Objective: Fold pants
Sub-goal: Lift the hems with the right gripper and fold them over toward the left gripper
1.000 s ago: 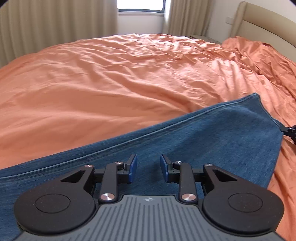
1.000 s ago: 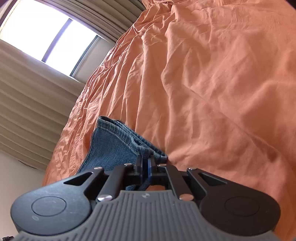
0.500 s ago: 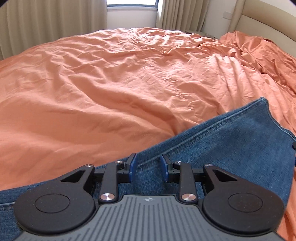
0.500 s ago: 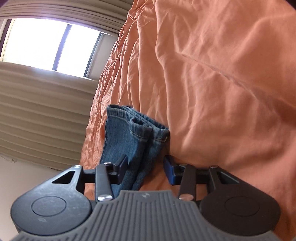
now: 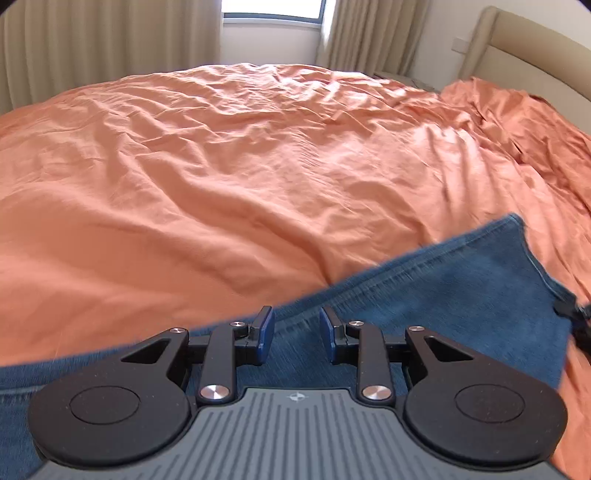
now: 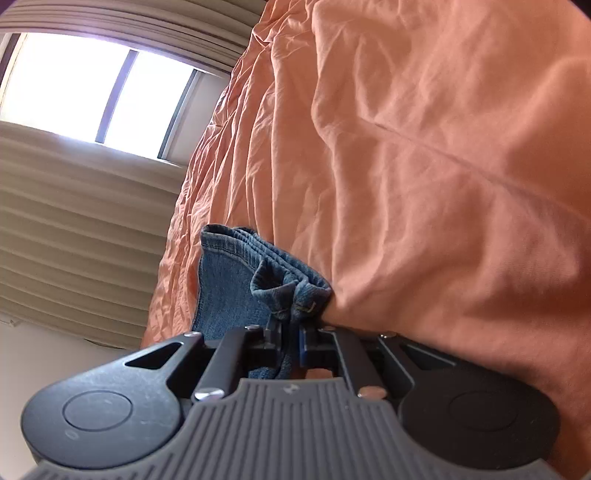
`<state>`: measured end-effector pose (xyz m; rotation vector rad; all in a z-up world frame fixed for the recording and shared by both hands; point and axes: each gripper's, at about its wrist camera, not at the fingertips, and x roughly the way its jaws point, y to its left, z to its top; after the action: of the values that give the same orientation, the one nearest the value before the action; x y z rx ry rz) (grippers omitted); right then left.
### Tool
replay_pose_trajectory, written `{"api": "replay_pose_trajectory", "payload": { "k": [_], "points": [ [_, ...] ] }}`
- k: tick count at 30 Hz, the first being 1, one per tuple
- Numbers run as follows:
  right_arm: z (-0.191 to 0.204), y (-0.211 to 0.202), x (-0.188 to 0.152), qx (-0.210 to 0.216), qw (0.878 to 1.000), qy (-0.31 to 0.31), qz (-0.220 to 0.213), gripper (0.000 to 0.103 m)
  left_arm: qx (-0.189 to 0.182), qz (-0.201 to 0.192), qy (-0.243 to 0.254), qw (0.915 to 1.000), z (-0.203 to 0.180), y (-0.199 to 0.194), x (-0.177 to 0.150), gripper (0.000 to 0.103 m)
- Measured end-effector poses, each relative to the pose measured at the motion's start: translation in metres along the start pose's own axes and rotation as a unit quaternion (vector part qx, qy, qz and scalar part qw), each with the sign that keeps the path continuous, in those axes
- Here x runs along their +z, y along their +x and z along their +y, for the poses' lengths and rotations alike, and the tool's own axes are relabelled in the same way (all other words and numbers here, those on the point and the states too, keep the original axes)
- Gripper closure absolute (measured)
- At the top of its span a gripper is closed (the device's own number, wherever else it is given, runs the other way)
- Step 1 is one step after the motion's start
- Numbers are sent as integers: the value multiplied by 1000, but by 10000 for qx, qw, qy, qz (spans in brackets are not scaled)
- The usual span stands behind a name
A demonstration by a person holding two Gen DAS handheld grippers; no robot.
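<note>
Lying across the bedsheet (image 5: 258, 177), pants (image 5: 461, 288) end pinched by right tongs (image 6: 291, 332).

A home bedroom: a wide bed (image 5: 229, 177) under a rumpled orange sheet fills the room, a padded beige headboard (image 5: 524, 48) at its far right end, and cream curtains (image 5: 110, 48) hang beside a bright window (image 5: 273, 7).
</note>
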<state>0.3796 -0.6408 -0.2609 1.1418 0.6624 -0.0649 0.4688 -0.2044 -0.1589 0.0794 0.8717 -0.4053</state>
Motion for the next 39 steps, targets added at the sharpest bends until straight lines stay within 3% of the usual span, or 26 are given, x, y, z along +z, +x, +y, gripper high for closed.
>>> {"api": "replay_pose_trajectory", "payload": {
  "k": [6, 14, 19, 23, 26, 29, 34, 39],
  "points": [
    [17, -1, -1, -265, 9991, -314, -61, 101, -19, 443, 123, 9989, -25, -18, -45, 80],
    [56, -14, -1, -450, 9949, -893, -162, 102, -214, 429, -284, 9984, -59, -45, -90, 87],
    [102, -35, -5, -359, 9884, -1457, -231, 102, -640, 527, -590, 9948, -66, -55, -102, 86],
    [157, -60, -18, -179, 9733, -2259, -367, 102, -1047, 620, -553, 9910, -64, -74, -108, 86],
    [202, -77, -33, -3, 9608, -2737, -439, 102, -1164, 454, -668, 9899, -46, -98, -110, 86],
    [250, -92, -57, 147, 9445, -3242, -515, 102, -1001, 205, -701, 9923, -18, -129, -110, 86],
    [322, -95, -113, 272, 9163, -3959, -533, 102, -466, -181, -847, 9952, 42, -183, -116, 86],
    [378, -74, -179, 438, 8981, -4363, -340, 102, -23, -430, -1243, 9913, 103, -221, -130, 85]
  ]
}}
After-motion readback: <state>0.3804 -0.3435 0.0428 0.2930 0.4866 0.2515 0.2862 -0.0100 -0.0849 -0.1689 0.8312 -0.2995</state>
